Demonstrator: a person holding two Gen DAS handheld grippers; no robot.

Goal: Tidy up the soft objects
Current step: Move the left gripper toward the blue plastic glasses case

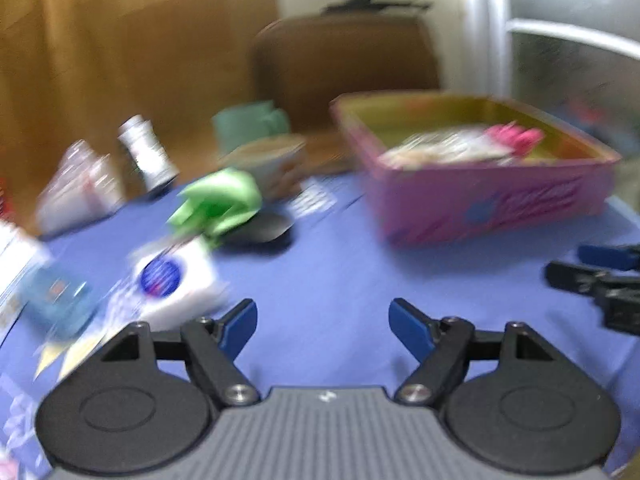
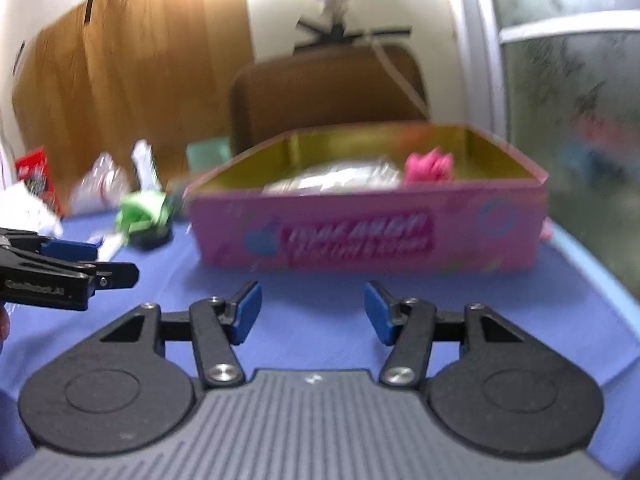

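Motion blur smears the pink box (image 2: 372,232) lettering and its contents beyond reading

The surface (image 2: 328,304) wears a smooth, matt blue cloth. The pink box (image 2: 372,236) looks like shiny tin, gold and glossy inside. In it lies a soft pink cloth (image 2: 430,166). The green thing (image 1: 220,200) looks like soft, crumpled cloth. Both claws are matt black plastic with blue pads (image 1: 240,330) and shiny metal screws (image 2: 224,372). The wall behind (image 2: 120,80) looks like brown wood.
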